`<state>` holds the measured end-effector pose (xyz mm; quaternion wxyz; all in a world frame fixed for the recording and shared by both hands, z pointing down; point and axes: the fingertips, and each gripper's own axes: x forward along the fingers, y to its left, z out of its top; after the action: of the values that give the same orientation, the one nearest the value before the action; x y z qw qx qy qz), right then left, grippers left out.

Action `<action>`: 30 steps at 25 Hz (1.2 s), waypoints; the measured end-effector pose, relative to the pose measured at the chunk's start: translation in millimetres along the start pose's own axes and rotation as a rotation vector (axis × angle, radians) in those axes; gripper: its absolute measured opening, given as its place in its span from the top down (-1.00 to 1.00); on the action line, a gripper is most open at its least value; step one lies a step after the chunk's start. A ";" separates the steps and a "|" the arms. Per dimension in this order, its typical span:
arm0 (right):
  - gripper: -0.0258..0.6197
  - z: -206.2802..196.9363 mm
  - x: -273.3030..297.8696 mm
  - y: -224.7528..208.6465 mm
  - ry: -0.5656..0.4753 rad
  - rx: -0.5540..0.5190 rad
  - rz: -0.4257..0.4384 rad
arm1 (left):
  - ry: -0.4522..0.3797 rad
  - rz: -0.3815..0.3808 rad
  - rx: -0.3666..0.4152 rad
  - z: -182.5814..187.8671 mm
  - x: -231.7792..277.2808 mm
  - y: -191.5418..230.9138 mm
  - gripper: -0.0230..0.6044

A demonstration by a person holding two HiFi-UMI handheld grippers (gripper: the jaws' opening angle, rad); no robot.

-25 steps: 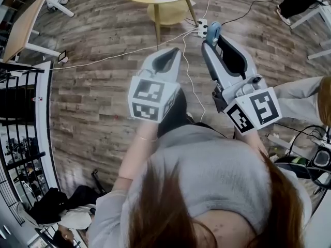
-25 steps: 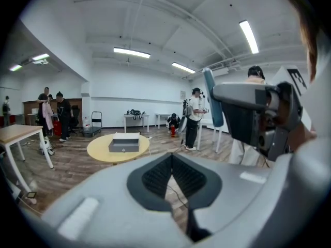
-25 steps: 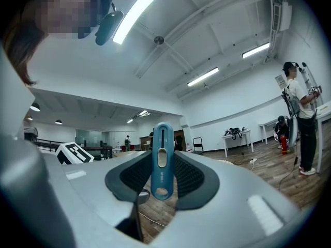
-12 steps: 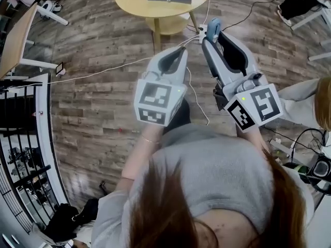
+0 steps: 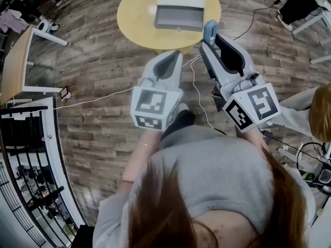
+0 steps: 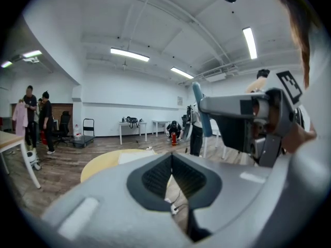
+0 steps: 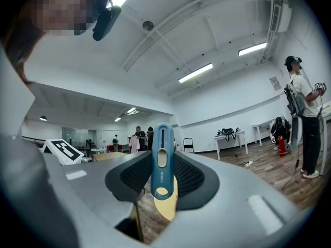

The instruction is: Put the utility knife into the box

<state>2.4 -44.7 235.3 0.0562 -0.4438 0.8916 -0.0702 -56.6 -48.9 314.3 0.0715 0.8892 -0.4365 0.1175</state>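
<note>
- Right gripper [image 7: 162, 175]: the fingers are pinching the blue utility knife [image 7: 162, 156]. It stands upright between the dark pads, with its top end poking out past the fingertips.
- Left gripper [image 6: 171, 175]: the fingers are pressed together at the tips and there's nothing between them.
- In the head view both grippers are held out side by side over the floor, well short of the round yellow worktop [image 5: 135, 20] at the top middle of the frame.
- The grey box [image 5: 179, 16] sits on that worktop toward its right side, so the knife is well apart from it.
- The floor [image 5: 98, 81] is dark wood planks, with a white cable [image 5: 98, 98] trailing across it.
- A light wooden table [image 5: 14, 61] on white legs is at the left edge, with a black railing [image 5: 23, 133] below it.
- The room is a big white hall with strip lights [image 6: 129, 55] on the ceiling.
- A few people [image 6: 36, 118] are standing at the far left in the left gripper view.
</note>
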 end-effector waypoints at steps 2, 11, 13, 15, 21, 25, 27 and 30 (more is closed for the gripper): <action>0.51 1.2 14.6 -4.6 -0.004 0.001 -0.013 | 0.003 -0.010 -0.002 1.7 7.3 13.2 0.94; 0.51 -3.3 49.2 -15.7 0.028 0.008 -0.050 | 0.000 -0.047 -0.036 6.0 25.8 42.9 0.94; 0.51 1.8 59.9 -22.4 0.034 0.012 -0.053 | -0.005 -0.048 -0.044 14.6 33.0 51.4 0.94; 0.51 11.4 74.4 -29.5 0.037 0.012 -0.053 | -0.010 -0.040 -0.049 27.4 40.3 63.2 0.94; 0.51 -11.2 89.4 -58.4 0.027 0.031 -0.054 | -0.011 -0.016 -0.018 17.8 68.0 78.0 0.94; 0.51 -20.3 109.9 -77.9 0.040 0.038 -0.044 | -0.017 -0.008 -0.015 20.3 93.1 95.5 0.94; 0.51 -13.4 128.7 -93.7 0.043 0.029 -0.036 | -0.019 -0.005 -0.018 29.6 114.1 108.1 0.94; 0.51 -1.7 160.5 -123.1 0.047 0.015 -0.020 | -0.019 0.003 -0.023 43.8 148.8 127.8 0.94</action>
<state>2.4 -246.2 252.4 0.0377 -0.4503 0.8878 -0.0878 -63.6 -249.7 315.7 0.0776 0.8886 -0.4400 0.1041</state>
